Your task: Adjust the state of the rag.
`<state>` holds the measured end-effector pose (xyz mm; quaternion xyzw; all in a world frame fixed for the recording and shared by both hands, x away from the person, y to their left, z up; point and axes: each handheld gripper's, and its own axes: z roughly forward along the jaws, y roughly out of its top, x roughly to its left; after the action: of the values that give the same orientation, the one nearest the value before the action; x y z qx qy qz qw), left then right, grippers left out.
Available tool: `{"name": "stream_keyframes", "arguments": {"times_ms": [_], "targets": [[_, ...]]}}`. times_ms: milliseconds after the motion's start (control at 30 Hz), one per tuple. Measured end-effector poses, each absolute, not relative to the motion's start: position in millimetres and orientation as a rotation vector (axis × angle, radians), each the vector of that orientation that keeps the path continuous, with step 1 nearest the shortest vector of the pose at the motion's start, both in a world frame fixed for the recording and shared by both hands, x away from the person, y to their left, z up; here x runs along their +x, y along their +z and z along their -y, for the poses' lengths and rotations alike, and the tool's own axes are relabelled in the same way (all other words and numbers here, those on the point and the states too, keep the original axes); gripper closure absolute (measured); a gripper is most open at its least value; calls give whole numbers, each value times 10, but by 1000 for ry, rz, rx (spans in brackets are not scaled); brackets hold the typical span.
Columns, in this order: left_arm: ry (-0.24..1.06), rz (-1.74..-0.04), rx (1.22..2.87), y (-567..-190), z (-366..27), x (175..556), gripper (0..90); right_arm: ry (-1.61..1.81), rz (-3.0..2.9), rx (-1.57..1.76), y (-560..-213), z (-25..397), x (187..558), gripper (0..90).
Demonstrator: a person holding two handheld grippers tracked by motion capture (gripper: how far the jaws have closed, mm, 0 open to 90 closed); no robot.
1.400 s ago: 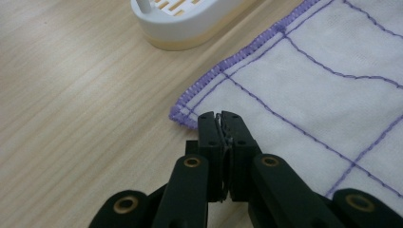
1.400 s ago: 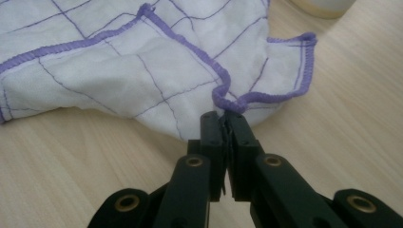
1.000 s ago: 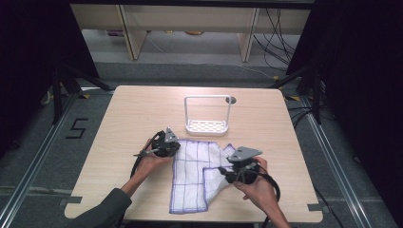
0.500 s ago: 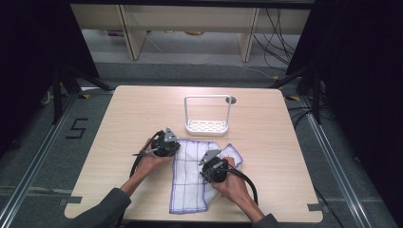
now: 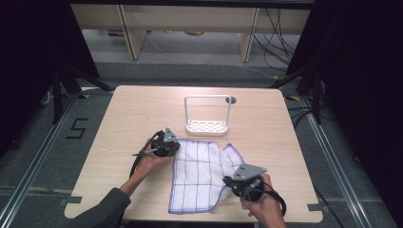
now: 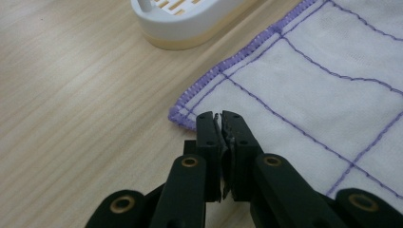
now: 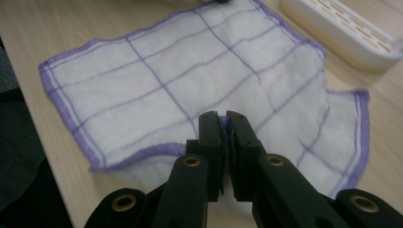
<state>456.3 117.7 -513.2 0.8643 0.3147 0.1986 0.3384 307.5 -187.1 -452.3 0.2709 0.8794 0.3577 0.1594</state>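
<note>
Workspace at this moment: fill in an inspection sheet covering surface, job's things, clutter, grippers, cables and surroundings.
Surface: light wood table, bare apart from the items below.
Job's things: white cloth with purple grid lines and hem, lying mostly flat, its right side folded over and rumpled.
Clutter: white rack with a slotted base and tall loop handle, standing just beyond the cloth.
Grippers: left gripper shut at the cloth's far left corner; right gripper shut on the cloth's near right edge.
Cables: a black cable loops from each gripper; more hang behind the table.
Surroundings: grey floor, a "5" marked at left, dark frame posts, shelving behind.
</note>
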Motion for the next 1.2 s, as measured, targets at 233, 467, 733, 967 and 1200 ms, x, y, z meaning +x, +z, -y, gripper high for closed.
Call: {"name": "stream_keyframes", "arguments": {"times_ms": [233,467,733,967,1200], "targets": [[520,-828,2254,-5127,-1169,4562,850,1053,-2539,960,-4708,2270,2800,780],[514,-830,2247,-5130,-1179,4573,833,1173,-2388,1040,-4493,2395,2945,541],[517,-826,2257,-5124,-1182,4581,819,1031,-2326,1065,-4530,2371,3795,545],[514,-823,2257,-5123,-1195,4585,804,941,-2409,1120,-4769,2111,4393,522],[521,-816,2263,-5121,-1199,4586,792,835,-2486,1137,-4943,1992,4653,503]]}}
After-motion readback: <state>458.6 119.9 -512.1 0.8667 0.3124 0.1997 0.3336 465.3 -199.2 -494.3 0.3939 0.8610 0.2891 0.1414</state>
